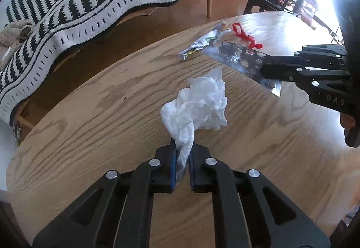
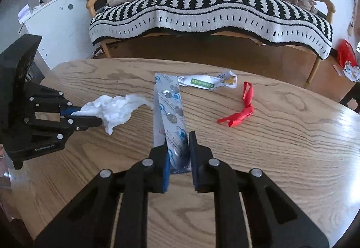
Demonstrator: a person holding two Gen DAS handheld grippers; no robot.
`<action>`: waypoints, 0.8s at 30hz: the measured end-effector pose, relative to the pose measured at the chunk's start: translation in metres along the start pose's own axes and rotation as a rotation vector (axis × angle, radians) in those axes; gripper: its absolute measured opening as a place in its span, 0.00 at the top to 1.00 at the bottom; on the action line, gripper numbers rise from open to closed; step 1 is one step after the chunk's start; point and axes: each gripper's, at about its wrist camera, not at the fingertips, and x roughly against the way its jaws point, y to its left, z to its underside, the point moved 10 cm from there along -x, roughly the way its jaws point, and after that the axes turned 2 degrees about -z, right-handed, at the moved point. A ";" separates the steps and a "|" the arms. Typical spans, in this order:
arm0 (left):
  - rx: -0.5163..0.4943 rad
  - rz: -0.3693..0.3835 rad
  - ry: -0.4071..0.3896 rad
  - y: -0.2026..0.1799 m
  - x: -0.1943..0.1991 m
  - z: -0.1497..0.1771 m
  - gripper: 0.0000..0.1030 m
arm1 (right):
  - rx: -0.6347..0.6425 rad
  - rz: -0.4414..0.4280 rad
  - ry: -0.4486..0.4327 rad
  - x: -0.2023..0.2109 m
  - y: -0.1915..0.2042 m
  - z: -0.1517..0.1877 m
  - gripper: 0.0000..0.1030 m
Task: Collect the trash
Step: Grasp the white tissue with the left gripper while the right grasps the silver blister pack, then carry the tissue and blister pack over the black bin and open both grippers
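My left gripper (image 1: 182, 146) is shut on a crumpled white tissue (image 1: 198, 104) and holds it above the wooden table (image 1: 90, 117). It also shows in the right wrist view (image 2: 99, 118) with the tissue (image 2: 112, 110). My right gripper (image 2: 177, 137) is shut on a silver blister pack (image 2: 171, 113), held upright; in the left wrist view the right gripper (image 1: 264, 68) holds the pack (image 1: 238, 59) at the right. A torn silver wrapper (image 2: 209, 82) and a red ribbon (image 2: 243, 110) lie on the table beyond.
A sofa with a black-and-white striped blanket (image 2: 202, 9) stands beyond the table's far edge. A red bag (image 2: 346, 52) and scattered papers lie on the floor at the right. A white cabinet (image 2: 56, 20) stands at the left.
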 end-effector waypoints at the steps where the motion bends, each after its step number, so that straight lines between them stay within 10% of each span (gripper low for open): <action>1: 0.003 -0.001 -0.003 0.000 0.004 0.000 0.93 | -0.003 0.004 -0.002 0.004 0.001 0.000 0.85; 15: 0.014 0.003 -0.076 -0.047 0.097 0.012 0.93 | -0.094 0.061 -0.084 0.110 0.001 0.028 0.85; 24: 0.000 0.040 -0.161 -0.134 0.182 0.033 0.93 | -0.182 0.128 -0.175 0.235 0.002 0.109 0.85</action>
